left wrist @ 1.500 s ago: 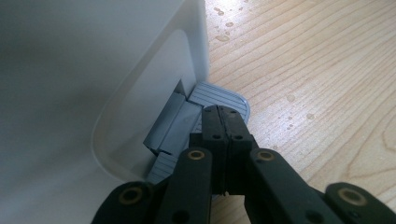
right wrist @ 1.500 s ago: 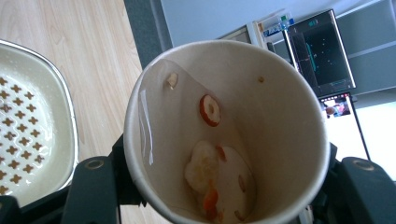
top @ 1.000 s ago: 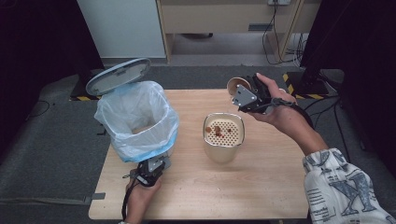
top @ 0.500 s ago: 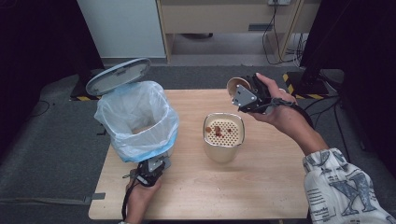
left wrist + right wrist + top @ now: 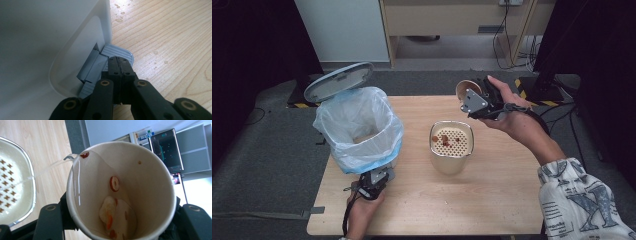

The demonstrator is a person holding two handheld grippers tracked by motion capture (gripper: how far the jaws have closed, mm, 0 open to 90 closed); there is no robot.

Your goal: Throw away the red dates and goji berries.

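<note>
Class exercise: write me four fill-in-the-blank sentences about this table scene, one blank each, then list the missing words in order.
1. The right gripper holds a tilted white paper cup, and liquid runs from it into the cream strainer container with a ____ top.
2. The shut jaws of the left gripper press the white bin's grey ____.
3. The bin's grey oval lid stands ____.
4. The bin is lined with a translucent plastic ____.

Missing words: perforated; pedal; open; bag

a wooden table (image 5: 492, 200) on grey floor (image 5: 262, 165) (black cables (image 5: 504, 37) behind).
</note>
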